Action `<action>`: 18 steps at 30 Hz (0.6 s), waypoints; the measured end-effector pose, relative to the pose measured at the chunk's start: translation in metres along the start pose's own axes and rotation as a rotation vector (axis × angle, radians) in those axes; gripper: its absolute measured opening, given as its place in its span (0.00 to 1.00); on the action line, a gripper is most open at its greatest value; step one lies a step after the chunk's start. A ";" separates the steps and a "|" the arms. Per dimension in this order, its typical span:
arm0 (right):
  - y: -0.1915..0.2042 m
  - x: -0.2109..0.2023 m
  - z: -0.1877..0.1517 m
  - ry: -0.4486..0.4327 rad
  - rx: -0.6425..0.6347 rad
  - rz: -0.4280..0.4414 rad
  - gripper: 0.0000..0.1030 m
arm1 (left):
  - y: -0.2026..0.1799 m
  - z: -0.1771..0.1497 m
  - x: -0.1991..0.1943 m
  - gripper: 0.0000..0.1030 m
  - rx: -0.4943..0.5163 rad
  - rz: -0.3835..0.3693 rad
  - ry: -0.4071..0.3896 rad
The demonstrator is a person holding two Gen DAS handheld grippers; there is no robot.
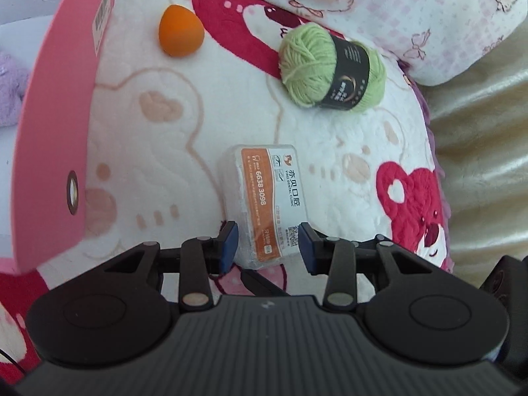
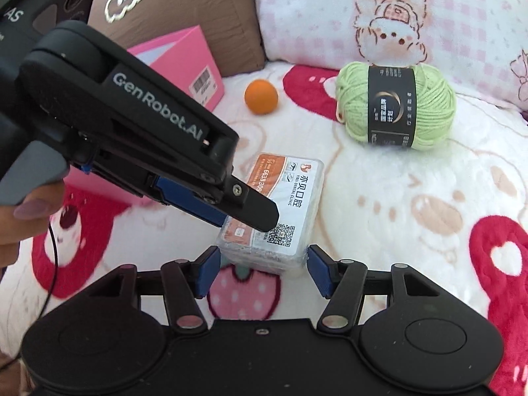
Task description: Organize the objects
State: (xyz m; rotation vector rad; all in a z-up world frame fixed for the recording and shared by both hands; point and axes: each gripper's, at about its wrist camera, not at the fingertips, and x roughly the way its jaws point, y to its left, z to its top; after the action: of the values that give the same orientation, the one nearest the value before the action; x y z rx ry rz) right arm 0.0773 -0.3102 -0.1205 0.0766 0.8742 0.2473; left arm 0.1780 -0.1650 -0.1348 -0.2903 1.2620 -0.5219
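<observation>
From the left wrist camera I see my left gripper (image 1: 268, 246) angled steeply down over the small clear box (image 1: 264, 204) with the orange and white dental-clinic label, which lies on the bear-print blanket (image 1: 158, 151) of the bed. Its blue pads sit on either side of the box's near end; the left pad looks to be touching the side, the right pad shows a thin gap, so I cannot tell whether the jaws are truly pinching it.

The right wrist camera gives what that view lacks: the left gripper (image 2: 260, 222) from the side, slanting down from the upper left with its tip over the box (image 2: 283, 204), and a thumb (image 2: 29, 209) on its grey trigger at the left edge. My right gripper (image 2: 262, 269) is tilted down too, its jaws spread wider than the box, one pad on each side of the near end, neither touching.

Farther off lie an orange egg-shaped sponge (image 1: 180, 31) and a ball of green yarn (image 1: 330, 71) with a black band, well apart from the box. The pink carton (image 1: 56, 132) fills the left of the left view; in the right view it stands far left by a brown pillow (image 2: 184, 6).
</observation>
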 end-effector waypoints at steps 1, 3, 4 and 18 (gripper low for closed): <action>-0.003 0.001 0.002 0.002 -0.006 -0.004 0.62 | -0.001 -0.002 0.001 0.37 0.000 0.005 -0.006; -0.001 -0.001 0.000 0.001 -0.010 -0.009 0.62 | -0.001 -0.004 0.003 0.37 0.006 0.022 -0.027; 0.000 -0.001 -0.003 -0.002 -0.010 -0.009 0.63 | 0.000 -0.004 0.004 0.37 0.001 0.031 -0.040; 0.004 0.012 -0.009 -0.013 0.019 -0.095 0.67 | 0.007 -0.013 0.006 0.32 -0.008 0.009 -0.163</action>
State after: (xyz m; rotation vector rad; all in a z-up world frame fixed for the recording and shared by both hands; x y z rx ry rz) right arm 0.0774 -0.3040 -0.1345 0.0544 0.8646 0.1491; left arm 0.1683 -0.1609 -0.1471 -0.3272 1.1067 -0.4758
